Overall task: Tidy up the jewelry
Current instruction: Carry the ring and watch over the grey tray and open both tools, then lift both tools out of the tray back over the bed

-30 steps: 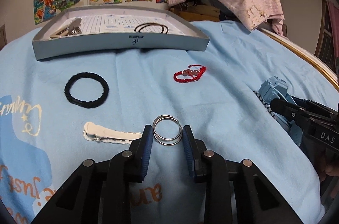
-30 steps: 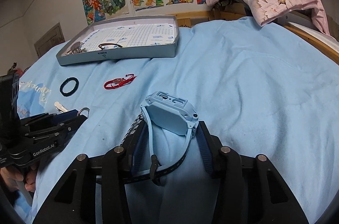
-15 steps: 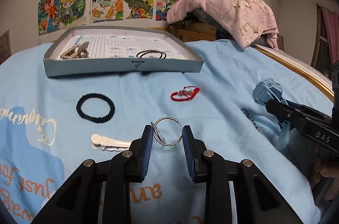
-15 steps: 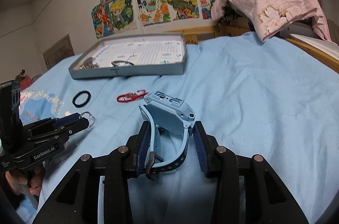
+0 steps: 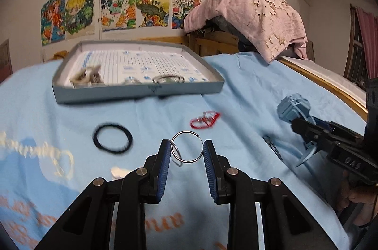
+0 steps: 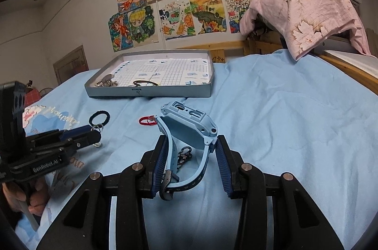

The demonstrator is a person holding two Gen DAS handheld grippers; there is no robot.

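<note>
Tongs both loaded: our left tongs (image 5: 187,150) pinch linked silver rings (image 5: 187,149), right tongs (image 6: 189,155) grip a pale-blue plastic watch (image 6: 189,124); next we carry them to the grey tray (image 6: 151,92).

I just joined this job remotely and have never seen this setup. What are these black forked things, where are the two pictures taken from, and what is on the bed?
Nobody's robot: a person holds hand-held tongs, each with a camera looking along its fingers. The left tongs grip linked silver metal rings; the right tongs grip a light blue strapped watch. On the light blue bedsheet lie a black hair tie, a red cord bracelet and a grey shallow tray holding a few pieces.
</note>
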